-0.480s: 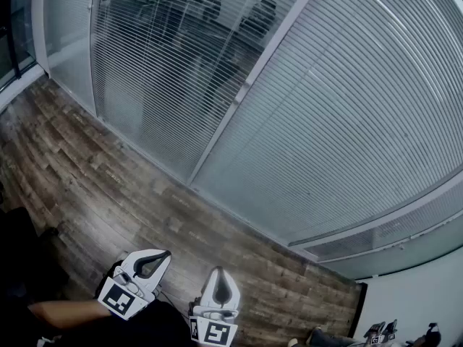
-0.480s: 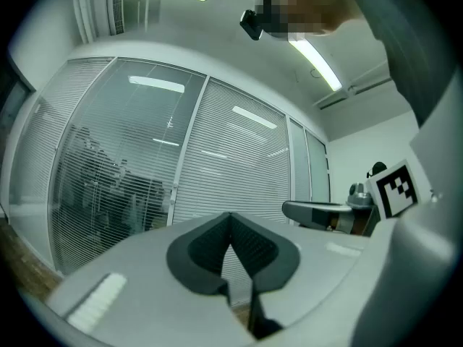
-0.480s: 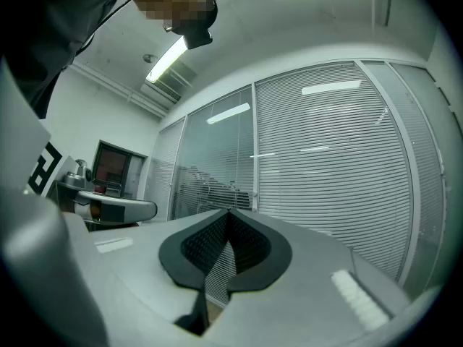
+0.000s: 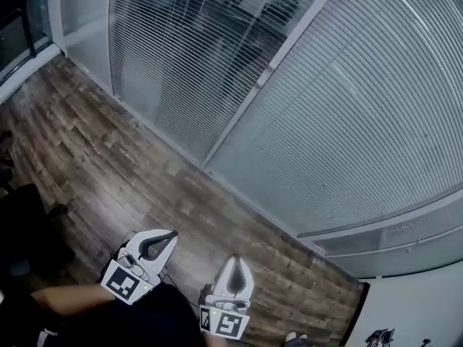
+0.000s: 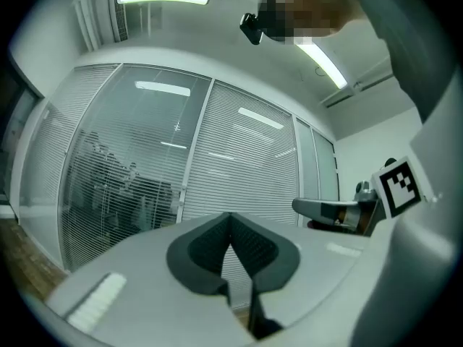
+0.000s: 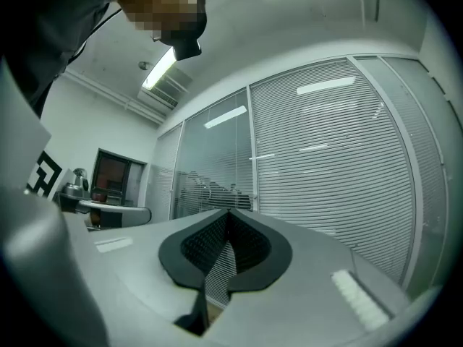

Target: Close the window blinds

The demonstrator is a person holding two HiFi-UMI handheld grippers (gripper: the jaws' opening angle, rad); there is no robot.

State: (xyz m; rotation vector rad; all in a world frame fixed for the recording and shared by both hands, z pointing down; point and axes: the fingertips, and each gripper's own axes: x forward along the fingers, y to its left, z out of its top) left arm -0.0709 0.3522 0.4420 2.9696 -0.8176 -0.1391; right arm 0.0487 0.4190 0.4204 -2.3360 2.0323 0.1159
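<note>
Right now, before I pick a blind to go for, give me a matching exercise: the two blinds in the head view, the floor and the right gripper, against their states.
Things:
1. left blind
2. right blind
3. floor
4. right gripper

States:
A. jaws together, nothing between them
B. slats shut, nothing shows through
C. brown wood planks
D. slats open, the room behind shows through

Pairs: 1-D; 2-B; 3-C; 4-A

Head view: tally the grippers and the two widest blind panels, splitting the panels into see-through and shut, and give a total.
Grippers: 2, left gripper and right gripper
See-through blind panel: 1
Shut blind panel: 1
Total: 4
</note>
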